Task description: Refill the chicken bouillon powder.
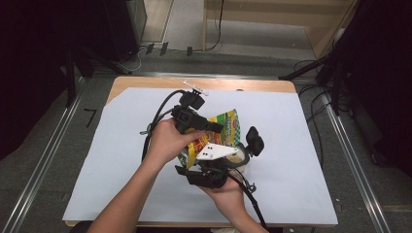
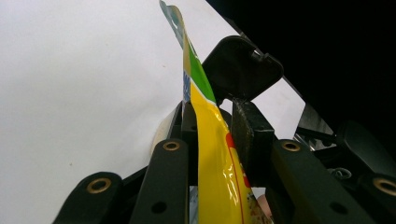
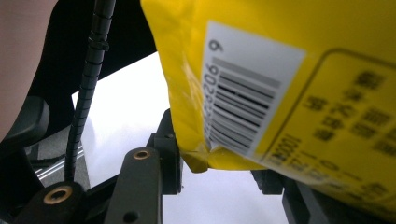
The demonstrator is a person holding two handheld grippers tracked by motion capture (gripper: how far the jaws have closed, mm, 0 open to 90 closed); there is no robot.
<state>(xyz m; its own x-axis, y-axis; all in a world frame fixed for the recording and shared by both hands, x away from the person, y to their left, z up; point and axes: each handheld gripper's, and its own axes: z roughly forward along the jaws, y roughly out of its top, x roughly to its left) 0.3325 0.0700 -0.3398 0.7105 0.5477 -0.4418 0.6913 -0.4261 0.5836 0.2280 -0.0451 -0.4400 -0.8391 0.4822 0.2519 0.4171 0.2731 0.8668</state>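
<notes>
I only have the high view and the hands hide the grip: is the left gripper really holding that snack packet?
Observer: Yes. The left gripper view shows the packet edge-on, pinched between the jaws of the left gripper.
Operator: And the right gripper?
Observer: The packet's bottom corner sits between the jaws of the right gripper; I can't tell whether they press on it.
Operator: Anything on its back?
Observer: A white barcode label on yellow.

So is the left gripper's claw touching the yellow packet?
Touching: the left gripper view shows the left gripper with both jaws pressed flat against the yellow packet.
</notes>
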